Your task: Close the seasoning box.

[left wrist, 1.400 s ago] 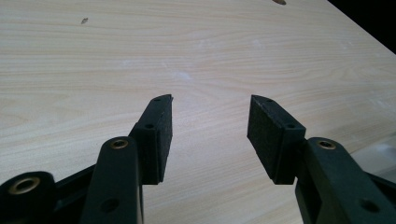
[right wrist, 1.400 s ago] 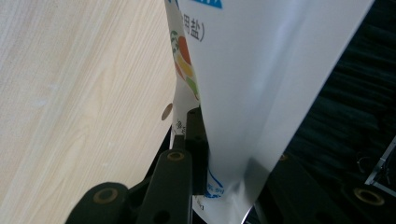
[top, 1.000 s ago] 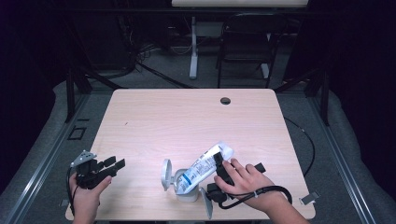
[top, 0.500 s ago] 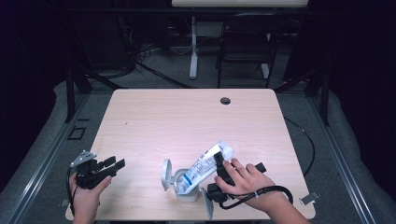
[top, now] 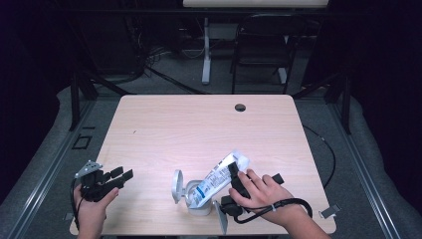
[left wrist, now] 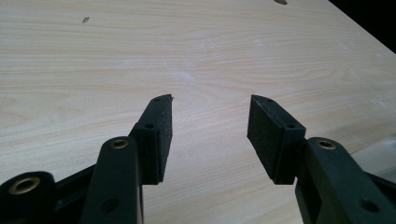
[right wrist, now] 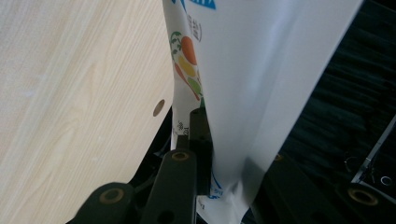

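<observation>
A white printed pouch [top: 217,176] leans at a slant, its lower end inside a small white container [top: 200,207] whose lid [top: 176,185] stands open at the left. My right gripper [top: 234,175] is shut on the pouch's upper part, and its jaws have just been closing further on it. In the right gripper view the pouch [right wrist: 261,70] sits between the jaws of the right gripper [right wrist: 233,154], the right jaw mostly hidden behind it. My left gripper [top: 121,175] rests near the table's front left corner, open, with only bare wood between its jaws in the left gripper view [left wrist: 210,119].
The light wooden table [top: 199,129] has a cable hole [top: 240,107] near its far edge. A dark chair [top: 263,55] and a white desk leg [top: 205,50] stand beyond the table. A cable trails from the right hand over the front edge.
</observation>
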A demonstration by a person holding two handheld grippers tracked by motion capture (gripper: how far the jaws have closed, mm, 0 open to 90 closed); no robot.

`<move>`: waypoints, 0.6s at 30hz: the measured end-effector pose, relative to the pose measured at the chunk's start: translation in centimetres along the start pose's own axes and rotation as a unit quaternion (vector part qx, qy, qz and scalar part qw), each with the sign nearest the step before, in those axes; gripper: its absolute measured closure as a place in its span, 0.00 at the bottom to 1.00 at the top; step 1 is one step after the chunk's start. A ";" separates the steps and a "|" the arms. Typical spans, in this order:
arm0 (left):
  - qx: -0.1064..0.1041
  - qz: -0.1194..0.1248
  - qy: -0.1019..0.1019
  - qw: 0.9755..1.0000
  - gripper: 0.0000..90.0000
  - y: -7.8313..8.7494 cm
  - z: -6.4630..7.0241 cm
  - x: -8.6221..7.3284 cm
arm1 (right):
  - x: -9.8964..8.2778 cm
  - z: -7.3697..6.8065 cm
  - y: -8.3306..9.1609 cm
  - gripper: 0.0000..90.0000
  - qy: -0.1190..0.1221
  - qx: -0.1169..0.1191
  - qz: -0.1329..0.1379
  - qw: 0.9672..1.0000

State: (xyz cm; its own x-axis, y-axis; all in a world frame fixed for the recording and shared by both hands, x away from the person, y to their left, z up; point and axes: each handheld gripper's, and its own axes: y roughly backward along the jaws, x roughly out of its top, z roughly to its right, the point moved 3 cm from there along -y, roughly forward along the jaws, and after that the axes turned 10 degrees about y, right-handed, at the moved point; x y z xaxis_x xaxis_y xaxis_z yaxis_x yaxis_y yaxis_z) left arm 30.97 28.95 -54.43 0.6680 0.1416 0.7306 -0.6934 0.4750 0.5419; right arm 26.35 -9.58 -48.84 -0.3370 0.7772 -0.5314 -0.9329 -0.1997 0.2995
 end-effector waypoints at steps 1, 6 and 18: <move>0.000 0.000 0.000 1.000 0.56 0.0 0.0 0.0 | 0.0 0.1 0.1 0.92 0.002 0.000 -0.003 1.000; 0.000 0.000 0.000 1.000 0.56 0.0 0.0 0.0 | -0.1 0.0 0.1 0.93 0.002 0.000 -0.002 1.000; 0.000 0.000 0.000 1.000 0.56 0.0 0.0 0.0 | 0.0 0.0 0.0 0.94 -0.002 0.001 -0.002 1.000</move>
State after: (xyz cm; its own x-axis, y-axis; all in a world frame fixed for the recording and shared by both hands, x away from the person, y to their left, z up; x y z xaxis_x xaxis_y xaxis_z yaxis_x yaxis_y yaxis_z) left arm 30.97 28.95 -54.45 0.6687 0.1416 0.7299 -0.6929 0.4746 0.5428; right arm 26.37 -9.60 -48.88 -0.3336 0.7802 -0.5291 -0.9338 -0.1965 0.2991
